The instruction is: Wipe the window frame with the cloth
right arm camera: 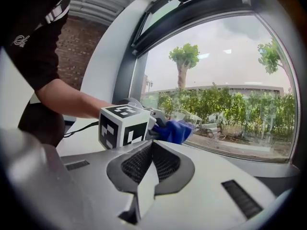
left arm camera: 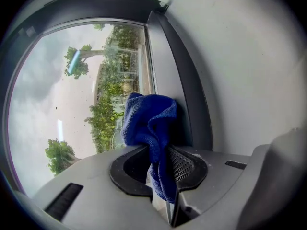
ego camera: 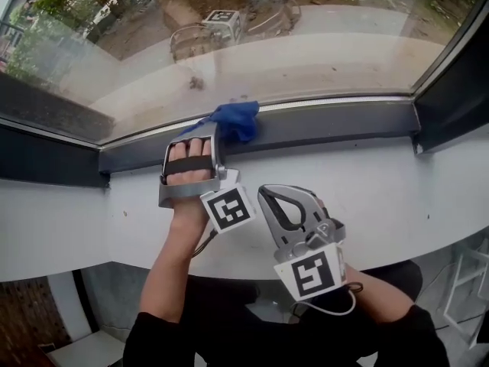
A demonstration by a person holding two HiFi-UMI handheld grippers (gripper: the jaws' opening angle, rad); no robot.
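A crumpled blue cloth (ego camera: 234,121) rests against the dark grey window frame (ego camera: 328,125) at the bottom of the glass. My left gripper (ego camera: 215,131) is shut on the cloth, its tips right at the frame. In the left gripper view the cloth (left arm camera: 151,123) bunches up out of the shut jaws of the left gripper (left arm camera: 160,176), pressed to the frame (left arm camera: 184,95). My right gripper (ego camera: 264,193) hovers over the white sill, behind and to the right of the left one, shut and holding nothing. The right gripper view shows the right gripper (right arm camera: 151,150), with the cloth (right arm camera: 175,131) beyond it.
The white sill (ego camera: 382,197) runs wide to both sides. A dark vertical frame post (ego camera: 451,98) closes the right end. The window glass (ego camera: 306,44) reflects both grippers. The left gripper's marker cube (right arm camera: 123,126) sits close ahead of the right gripper.
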